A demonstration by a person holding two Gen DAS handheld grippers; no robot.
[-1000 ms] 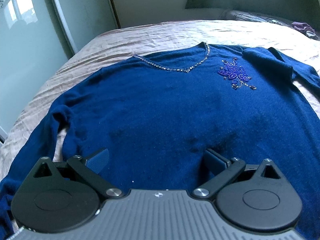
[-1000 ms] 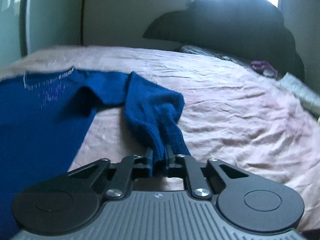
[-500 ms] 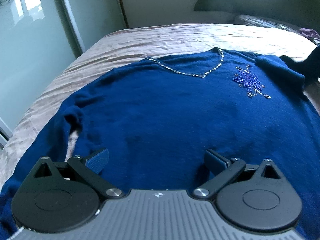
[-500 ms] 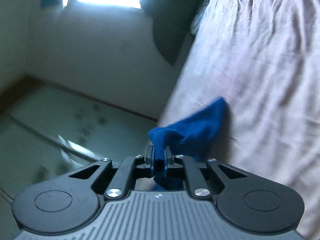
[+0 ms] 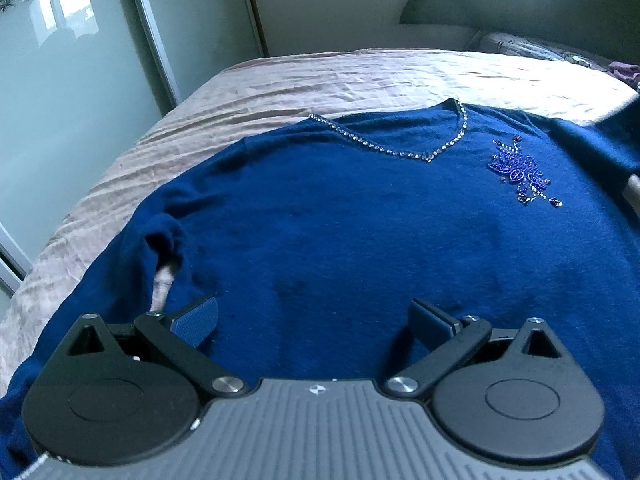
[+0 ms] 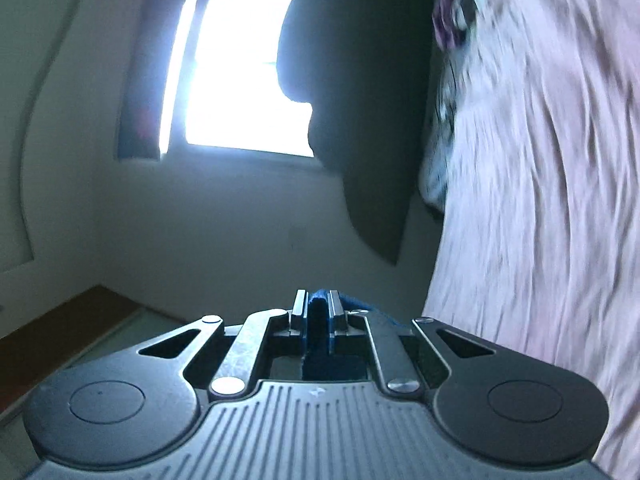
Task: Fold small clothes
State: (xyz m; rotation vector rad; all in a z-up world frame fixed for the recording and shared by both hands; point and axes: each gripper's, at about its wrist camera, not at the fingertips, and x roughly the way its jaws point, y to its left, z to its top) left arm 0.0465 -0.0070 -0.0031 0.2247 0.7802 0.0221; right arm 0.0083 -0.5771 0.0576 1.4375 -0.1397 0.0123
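My right gripper (image 6: 317, 310) pinches the sleeve (image 6: 318, 312) tight, to fold it over. My left gripper (image 5: 314, 320) hangs wide open, holding nothing, over the near part of the blue sweater (image 5: 340, 220) lying flat on the bed (image 5: 320, 76).

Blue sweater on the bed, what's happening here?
A person with two handheld grippers is folding a blue sweater spread face up on the bed. The right gripper is shut on a sleeve end, rolled sideways so its camera faces the window. The left gripper hovers open over the sweater's lower body, holding nothing. The other sleeve lies flat at the sweater's side.
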